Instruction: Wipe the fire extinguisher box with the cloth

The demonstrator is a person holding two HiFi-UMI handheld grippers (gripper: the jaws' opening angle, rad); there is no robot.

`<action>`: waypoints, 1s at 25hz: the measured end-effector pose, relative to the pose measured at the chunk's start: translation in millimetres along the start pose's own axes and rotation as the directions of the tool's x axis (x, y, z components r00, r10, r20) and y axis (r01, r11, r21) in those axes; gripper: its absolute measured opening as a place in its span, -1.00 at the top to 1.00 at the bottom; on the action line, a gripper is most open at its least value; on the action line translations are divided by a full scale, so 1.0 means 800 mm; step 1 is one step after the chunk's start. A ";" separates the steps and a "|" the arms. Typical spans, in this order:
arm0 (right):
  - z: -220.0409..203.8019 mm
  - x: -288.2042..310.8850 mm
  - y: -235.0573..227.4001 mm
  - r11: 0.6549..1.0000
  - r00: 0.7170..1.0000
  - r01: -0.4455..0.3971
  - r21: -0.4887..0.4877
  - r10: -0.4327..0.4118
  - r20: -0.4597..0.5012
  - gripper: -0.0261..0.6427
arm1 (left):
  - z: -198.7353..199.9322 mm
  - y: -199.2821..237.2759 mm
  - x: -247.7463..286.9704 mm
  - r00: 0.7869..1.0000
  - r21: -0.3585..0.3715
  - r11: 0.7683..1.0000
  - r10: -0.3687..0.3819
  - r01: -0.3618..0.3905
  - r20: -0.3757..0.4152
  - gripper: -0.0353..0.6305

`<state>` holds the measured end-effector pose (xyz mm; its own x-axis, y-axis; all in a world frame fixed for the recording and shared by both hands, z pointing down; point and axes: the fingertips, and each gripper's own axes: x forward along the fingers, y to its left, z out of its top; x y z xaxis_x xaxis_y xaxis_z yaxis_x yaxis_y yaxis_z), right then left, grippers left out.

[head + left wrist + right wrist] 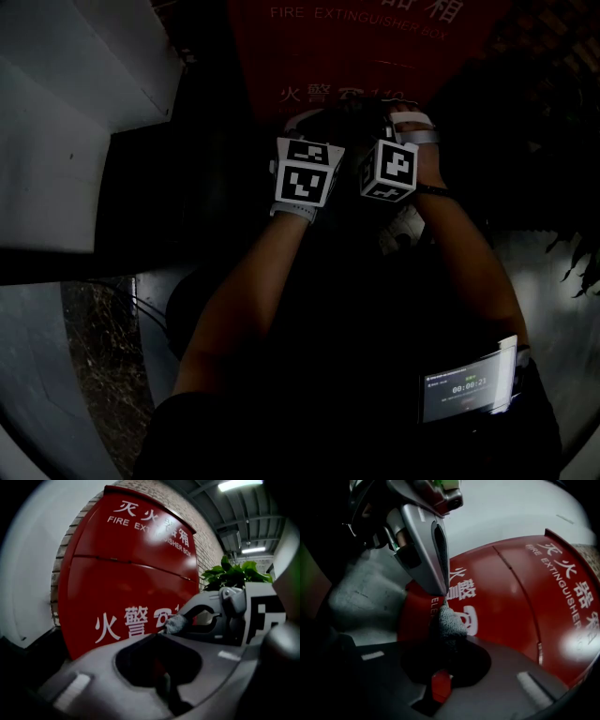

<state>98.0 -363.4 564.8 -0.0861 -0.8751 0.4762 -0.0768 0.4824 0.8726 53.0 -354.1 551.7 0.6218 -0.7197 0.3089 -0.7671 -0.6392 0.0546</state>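
Note:
The red fire extinguisher box stands straight ahead, with white lettering on its door. A small grey cloth is pinched between both grippers just in front of the door. My right gripper is shut on its lower end. My left gripper is shut on its top corner, with the tips of the two grippers almost touching. In the dim head view the cloth is hidden behind the marker cubes.
A white wall panel runs along the left of the box, and brick wall shows behind it. A green potted plant stands to the right. On the person's right forearm sits a small screen.

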 end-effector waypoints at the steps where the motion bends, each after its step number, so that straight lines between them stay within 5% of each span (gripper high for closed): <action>1: -0.002 0.005 0.009 1.000 1.000 -0.014 0.006 0.014 -0.003 0.84 | -0.007 -0.001 0.003 1.000 -0.019 1.000 -0.010 0.010 -0.015 0.89; 15: -0.010 0.053 0.101 0.992 0.993 -0.121 0.029 0.121 -0.005 0.84 | -0.082 0.003 0.038 0.985 0.001 1.000 -0.018 0.018 -0.169 0.89; 25: -0.011 0.075 0.143 0.978 0.980 -0.199 0.063 0.198 0.018 0.84 | -0.093 0.002 0.040 0.980 -0.007 1.000 -0.031 0.030 -0.196 0.89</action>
<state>93.0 -360.9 693.8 -0.1172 -0.7612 0.6379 -0.1206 0.6484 0.7516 60.0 -357.8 632.2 0.6024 -0.6323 0.4872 -0.7490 -0.6588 0.0710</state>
